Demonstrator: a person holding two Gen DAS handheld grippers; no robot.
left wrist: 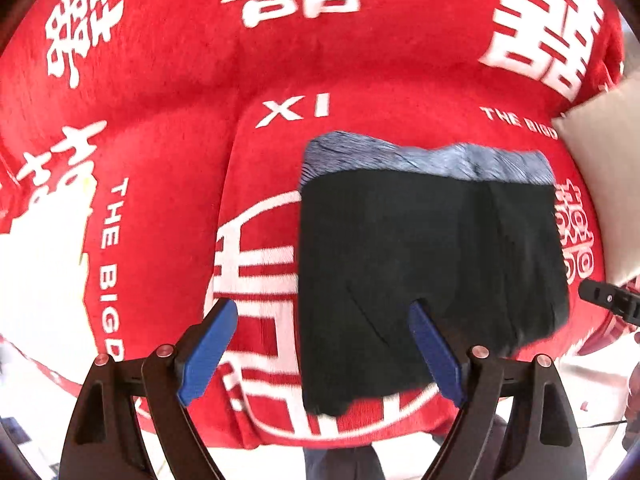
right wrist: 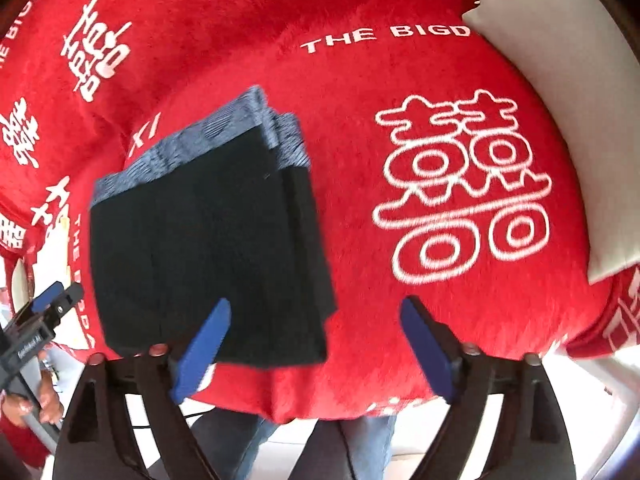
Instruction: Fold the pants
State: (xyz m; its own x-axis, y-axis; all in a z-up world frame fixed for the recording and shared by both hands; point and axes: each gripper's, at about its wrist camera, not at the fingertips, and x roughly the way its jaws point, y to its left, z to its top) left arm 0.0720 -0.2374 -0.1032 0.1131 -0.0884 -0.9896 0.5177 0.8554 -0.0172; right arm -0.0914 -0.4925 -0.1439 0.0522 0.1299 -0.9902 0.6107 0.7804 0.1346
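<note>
Nearest the lens we have the left claw (left wrist: 322, 350), its blue pads spread wide with nothing between them; the right pad merely overlaps the near part of the pants (left wrist: 432, 260) in view, and we cannot tell that it touches. The right claw (right wrist: 316, 350) is equally wide and empty.

The pants lie as a compact dark rectangle, grey striped waistband (left wrist: 428, 158) at the far end, on a red blanket (left wrist: 168, 92) with white lettering, close to its near edge. A pale cushion (right wrist: 560, 92) sits toward the far right corner, well apart from them.

The relation we think matters: the bundle's long axis runs from the near edge away toward the waistband, and it sits between the two claws, off to the right of the left claw's centre line and off to the left of the right one's. Neither is clearly nearer. The stack looks fully folded to us, so any coming move would likely be only a squaring-up from both sides.
</note>
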